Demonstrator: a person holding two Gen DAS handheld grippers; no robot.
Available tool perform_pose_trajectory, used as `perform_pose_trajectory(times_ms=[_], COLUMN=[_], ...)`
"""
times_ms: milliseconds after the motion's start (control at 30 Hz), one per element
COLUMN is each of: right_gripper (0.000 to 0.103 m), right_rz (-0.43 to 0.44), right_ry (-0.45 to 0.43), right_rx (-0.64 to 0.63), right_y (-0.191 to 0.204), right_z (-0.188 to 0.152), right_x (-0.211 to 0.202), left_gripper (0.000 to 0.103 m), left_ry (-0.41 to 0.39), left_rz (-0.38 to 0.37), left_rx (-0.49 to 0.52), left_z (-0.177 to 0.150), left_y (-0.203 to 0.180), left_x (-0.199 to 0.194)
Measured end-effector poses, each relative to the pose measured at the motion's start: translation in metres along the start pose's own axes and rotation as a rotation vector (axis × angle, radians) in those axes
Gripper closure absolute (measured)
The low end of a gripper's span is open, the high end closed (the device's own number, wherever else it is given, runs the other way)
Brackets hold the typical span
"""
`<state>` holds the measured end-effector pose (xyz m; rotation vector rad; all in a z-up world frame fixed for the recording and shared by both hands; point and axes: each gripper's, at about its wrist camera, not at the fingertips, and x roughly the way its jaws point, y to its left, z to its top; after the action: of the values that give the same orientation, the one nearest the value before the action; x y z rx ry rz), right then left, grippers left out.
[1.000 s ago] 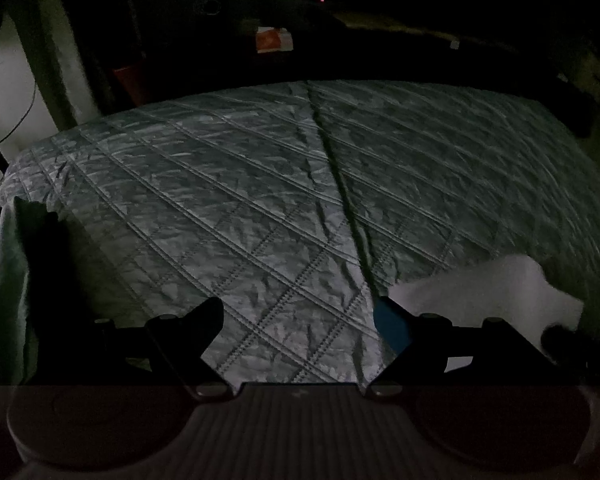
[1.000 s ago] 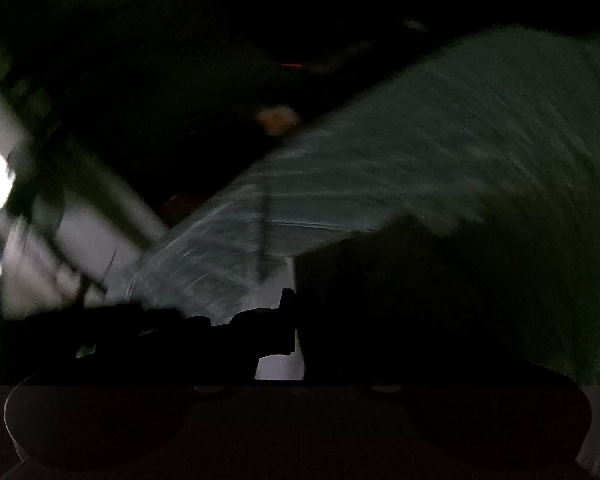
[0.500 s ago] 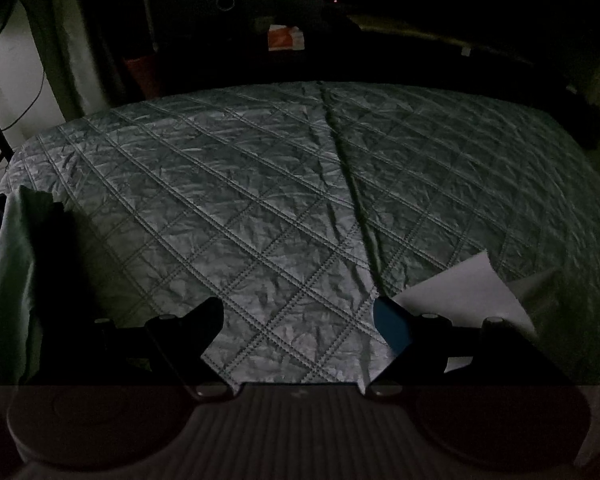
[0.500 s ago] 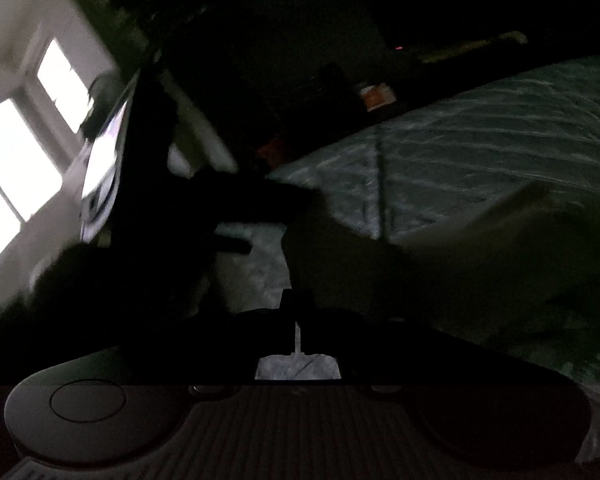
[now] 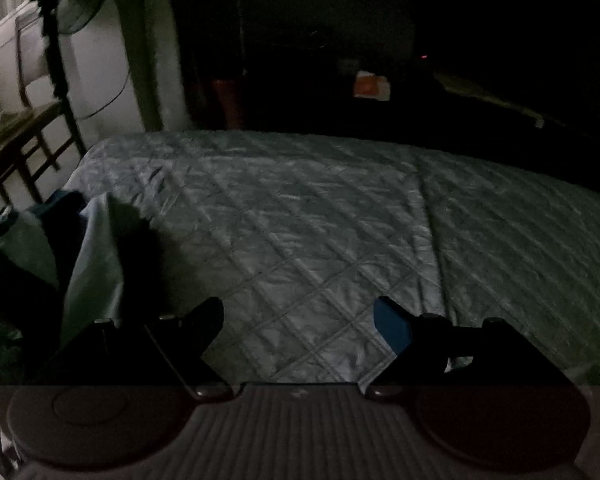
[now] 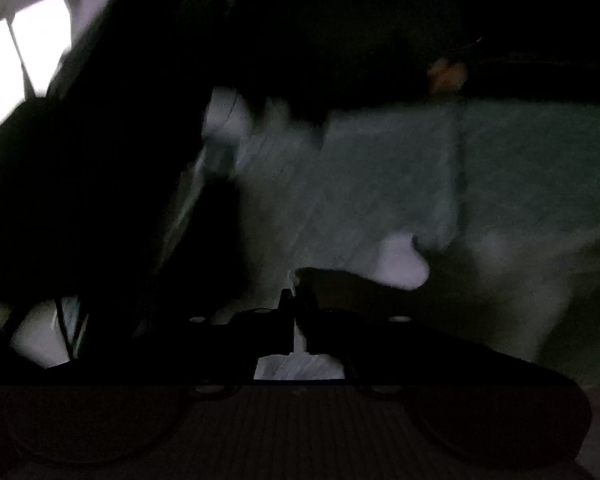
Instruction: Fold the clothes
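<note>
The room is dark. My left gripper (image 5: 298,316) is open and empty, low over the quilted grey bedspread (image 5: 300,216). A heap of clothes (image 5: 88,256), pale and dark pieces, lies at the bed's left edge, to the left of the left gripper. In the blurred right wrist view my right gripper (image 6: 294,304) is shut on a pale garment (image 6: 500,280) that spreads to the right over the bedspread (image 6: 380,168). A large dark shape (image 6: 100,180) fills the left of that view; I cannot tell what it is.
A wooden chair (image 5: 24,120) and a fan (image 5: 76,12) stand left of the bed by a pale wall. Dark furniture with an orange box (image 5: 370,86) stands behind the bed. Bright windows (image 6: 24,40) show at the upper left of the right wrist view.
The left gripper has swung left, so the clothes heap shows more and the pale garment by its right finger has left its view. The right gripper, still shut, has kept moving with the garment.
</note>
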<state>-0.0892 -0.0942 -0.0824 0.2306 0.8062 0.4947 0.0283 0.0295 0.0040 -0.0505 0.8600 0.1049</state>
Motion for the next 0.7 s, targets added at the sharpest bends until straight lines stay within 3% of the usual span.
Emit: perform_pose_trajectory(times_ms=[167,467,533,667,700], right_gripper=[0.073,0.062,0.055,0.055,0.057], right_rz=[0.002,-0.195,-0.239,-0.327,-0.314], right_ry=[0.023,0.056,0.067,0.090,0.095], right_rx=[0.048,-0.010,-0.034,-0.082,-0.102], right_y=[-0.003,-0.058,-0.069,-0.092,-0.092], right_z=[-0.015,-0.007,-0.005,0.000,0.002], right_x=[-0.019,-0.046,-0.049,-0.056,-0.058], left_gripper=[0.022,0.021,0.021,0.021,0.021], left_ry=[-0.005,0.031,0.034,0.037,0.038], left_rz=[-0.033,-0.066,-0.069,-0.072,-0.073], left_rx=[0.044,0.023,0.030,0.035,0.034], left_z=[-0.002,-0.007,-0.009,-0.009,-0.009], left_y=[-0.006,-0.007,-0.009,-0.012,-0.011], left_x=[-0.004,0.000,0.001,0.002,0.002])
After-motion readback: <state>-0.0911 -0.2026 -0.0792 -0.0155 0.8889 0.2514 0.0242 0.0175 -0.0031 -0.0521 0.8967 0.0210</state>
